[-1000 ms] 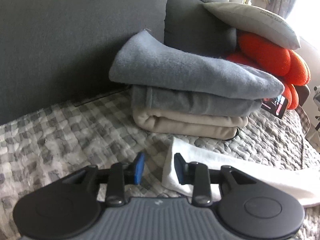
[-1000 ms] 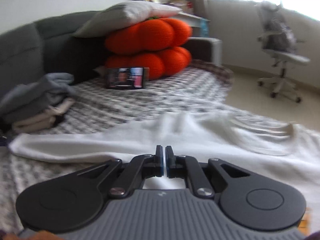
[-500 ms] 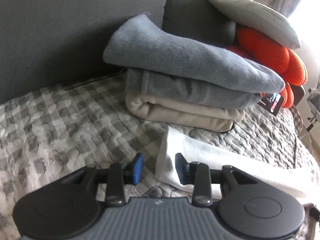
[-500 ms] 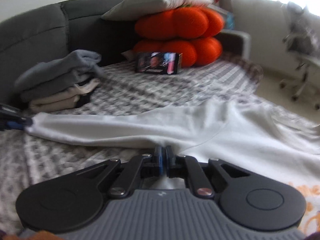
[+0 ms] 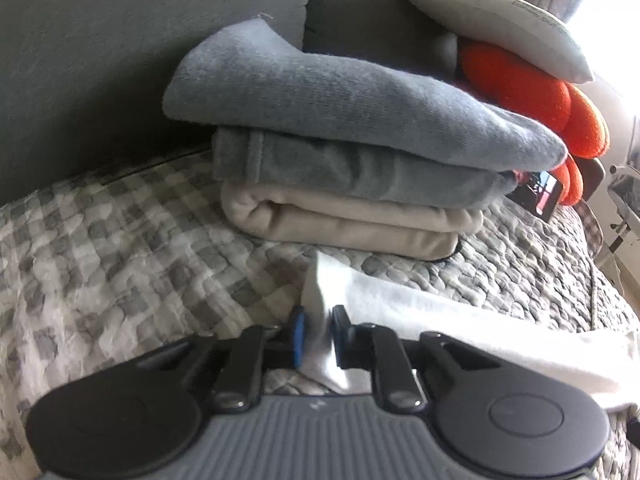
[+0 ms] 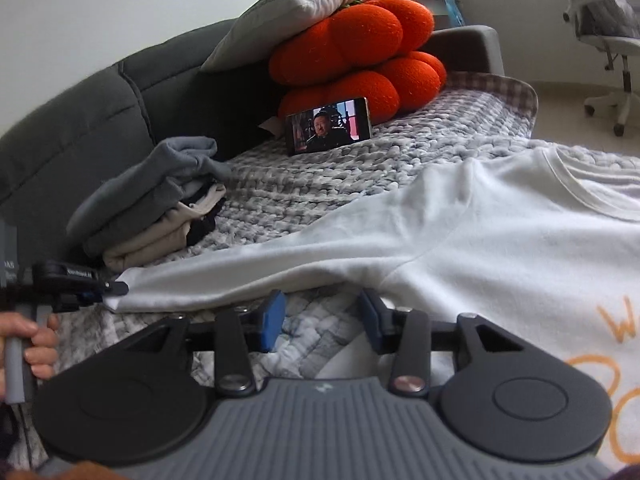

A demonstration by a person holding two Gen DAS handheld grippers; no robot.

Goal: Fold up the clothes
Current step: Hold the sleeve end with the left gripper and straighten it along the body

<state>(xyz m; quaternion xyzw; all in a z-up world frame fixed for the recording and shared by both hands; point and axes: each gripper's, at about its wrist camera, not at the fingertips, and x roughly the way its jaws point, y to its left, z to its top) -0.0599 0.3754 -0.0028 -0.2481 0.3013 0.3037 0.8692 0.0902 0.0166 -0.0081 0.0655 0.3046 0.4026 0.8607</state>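
Left hand-held gripper [image 5: 318, 338]: its jaws have just been closing, and the end of a long sleeve of the white shirt [image 6: 480, 232] is now pinched between the blue pads. In the right wrist view the same gripper is seen at the far left, clamped on the sleeve tip, with a person's hand [image 6: 38, 346] wrapped around its handle. The right hand-held gripper [image 6: 322, 322] has just been opening; its jaws now stand moderately apart, with only the quilted grey-checked cover [image 5: 120, 264] seen between them and the shirt's underarm seam just beyond the fingertips. No cloth is held by it. The white shirt is laid flat on the cover, its sleeve stretched out toward the left, its neckline at the upper right and orange lettering on its front at the right edge. A stack of folded clothes [image 5: 352, 148], two grey pieces over a beige one, is set just behind the sleeve end, against the dark grey sofa back [image 5: 120, 60]. Orange cushions [image 6: 360, 60] with a pale pillow [image 6: 304, 12] on top are piled further along, and a phone [image 6: 329, 125] with a lit screen is propped against them.
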